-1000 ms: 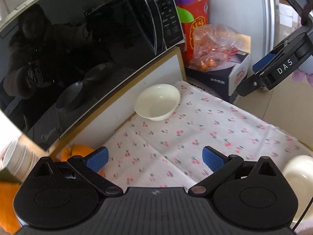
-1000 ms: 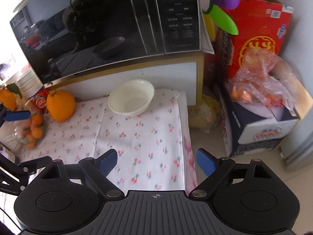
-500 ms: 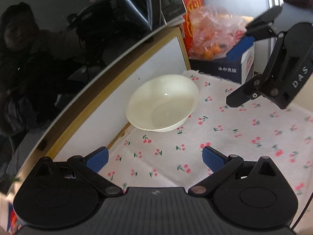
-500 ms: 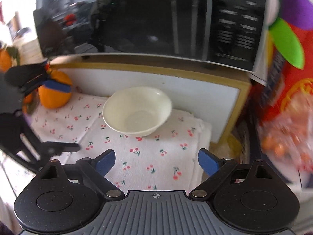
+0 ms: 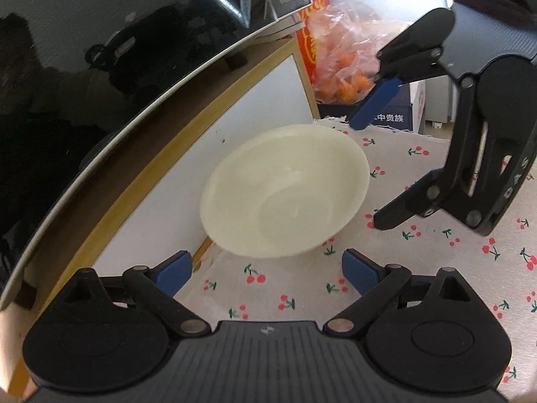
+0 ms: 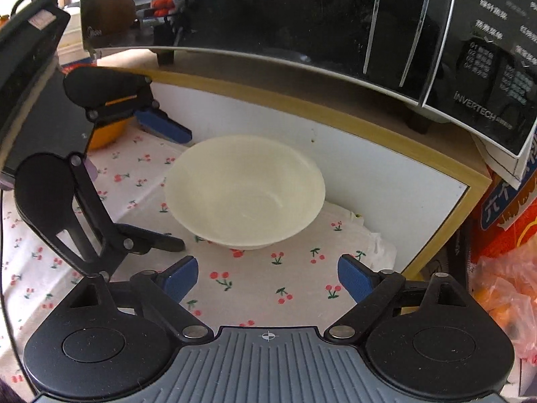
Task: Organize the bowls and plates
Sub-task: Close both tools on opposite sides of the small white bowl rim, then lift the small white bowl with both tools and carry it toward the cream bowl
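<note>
One cream bowl (image 5: 285, 198) sits upright on the cherry-print cloth (image 5: 436, 268) over the worktop, tucked right up against the white panel (image 5: 235, 141) of the shelf that carries the microwave (image 6: 302, 10). Whether the bowl actually touches that panel is hard to call.

Left gripper (image 5: 266, 270) points down at the bowl from one side. Its jaws are wide and closing a bit, with nothing between them; the bowl is just ahead of the blue pads (image 5: 174, 270), not between them. The near rim sits just past the tips, roughly centred on the gap.

Right gripper (image 6: 266, 277) comes at the same bowl from the other side, jaws also wide and easing inward, nothing held. The bowl is dead ahead of these jaws too, a little beyond the pads (image 6: 352, 277), with bare cloth in between.

Each gripper shows up in the other's view: from the left wrist, the right one hangs just right of the bowl, one blue pad near the far rim and one black finger beside the near side, apparently not touching. From the right wrist, the left one brackets the bowl's left edge the same way.

Off past the right jaws is a red box (image 6: 503, 208) and a bag of oranges (image 5: 339, 63). An orange (image 6: 107, 134) peeks out behind the left gripper.
</note>
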`<state>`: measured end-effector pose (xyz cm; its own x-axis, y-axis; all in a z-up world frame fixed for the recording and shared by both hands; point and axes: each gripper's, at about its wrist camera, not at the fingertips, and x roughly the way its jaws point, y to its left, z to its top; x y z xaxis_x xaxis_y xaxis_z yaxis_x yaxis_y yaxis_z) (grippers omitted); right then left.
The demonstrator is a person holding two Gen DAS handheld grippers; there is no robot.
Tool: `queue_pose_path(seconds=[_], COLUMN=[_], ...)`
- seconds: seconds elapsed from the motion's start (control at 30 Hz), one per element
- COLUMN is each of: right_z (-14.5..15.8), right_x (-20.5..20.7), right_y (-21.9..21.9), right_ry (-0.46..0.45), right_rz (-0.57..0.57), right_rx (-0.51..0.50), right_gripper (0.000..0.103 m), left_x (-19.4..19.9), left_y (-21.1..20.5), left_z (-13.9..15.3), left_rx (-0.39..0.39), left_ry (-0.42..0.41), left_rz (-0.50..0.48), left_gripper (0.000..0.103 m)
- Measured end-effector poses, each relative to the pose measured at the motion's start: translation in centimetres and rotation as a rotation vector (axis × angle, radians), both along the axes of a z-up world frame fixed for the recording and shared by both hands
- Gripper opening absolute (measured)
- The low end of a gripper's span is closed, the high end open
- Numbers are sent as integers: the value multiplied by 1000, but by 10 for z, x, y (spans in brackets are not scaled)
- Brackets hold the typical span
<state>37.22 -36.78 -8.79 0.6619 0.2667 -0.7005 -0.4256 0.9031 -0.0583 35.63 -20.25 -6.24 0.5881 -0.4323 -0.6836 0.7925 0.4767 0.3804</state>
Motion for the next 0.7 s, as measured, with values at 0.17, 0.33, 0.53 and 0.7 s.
queue_pose_path(seconds=[0.17,0.33,0.53,0.7], right_z=[1,2,4,6], right_x=[11,20,18,10], right_y=[9,19,22,18], right_ry=[-3,7,-24,-45], right_rz=[36,80,88,91], right_rx=[-25,-59,-80,-73], right_gripper=[86,81,78,79], left_x=[-1,-2,0,-8], left_y=[-2,-1,-1,0], left_z=[6,8,9,10], left_rx=[36,61,79,84], left_ry=[-11,-9,-14,-37], left_rz=[-44,-71,-72,-79], left_gripper=[87,83,83,81])
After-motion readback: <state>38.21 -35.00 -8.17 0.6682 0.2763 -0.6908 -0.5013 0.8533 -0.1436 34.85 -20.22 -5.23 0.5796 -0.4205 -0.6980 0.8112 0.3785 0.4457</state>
